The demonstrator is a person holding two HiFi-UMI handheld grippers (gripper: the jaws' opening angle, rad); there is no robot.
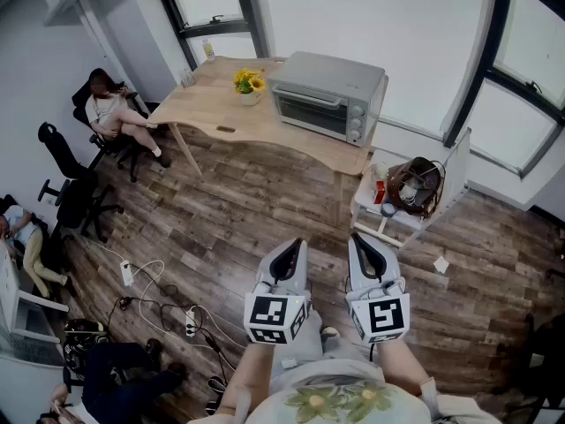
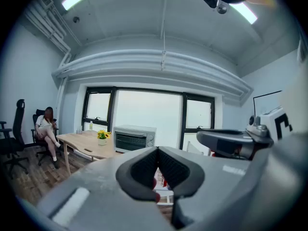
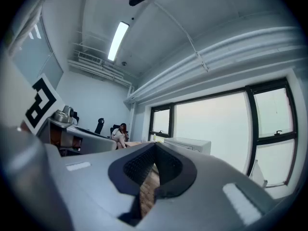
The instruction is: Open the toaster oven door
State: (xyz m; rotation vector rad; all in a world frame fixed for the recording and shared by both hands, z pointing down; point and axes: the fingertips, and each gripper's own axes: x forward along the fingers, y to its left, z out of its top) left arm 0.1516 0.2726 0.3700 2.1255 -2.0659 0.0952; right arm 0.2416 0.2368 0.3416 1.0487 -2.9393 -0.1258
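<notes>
A silver toaster oven (image 1: 328, 96) stands with its door closed on the right end of a wooden table (image 1: 221, 113), far ahead of me across the floor. It shows small in the left gripper view (image 2: 134, 138) and as a pale box in the right gripper view (image 3: 187, 144). My left gripper (image 1: 292, 247) and right gripper (image 1: 361, 241) are held side by side close to my body, both shut with nothing between the jaws. The left gripper (image 2: 157, 150) and the right gripper (image 3: 154, 148) point roughly level toward the window wall.
A pot of yellow flowers (image 1: 249, 85) sits on the table beside the oven. A white side cart with a bag (image 1: 408, 193) stands right of the table. People sit on office chairs at left (image 1: 115, 113). Cables and power strips (image 1: 159, 303) lie on the wooden floor.
</notes>
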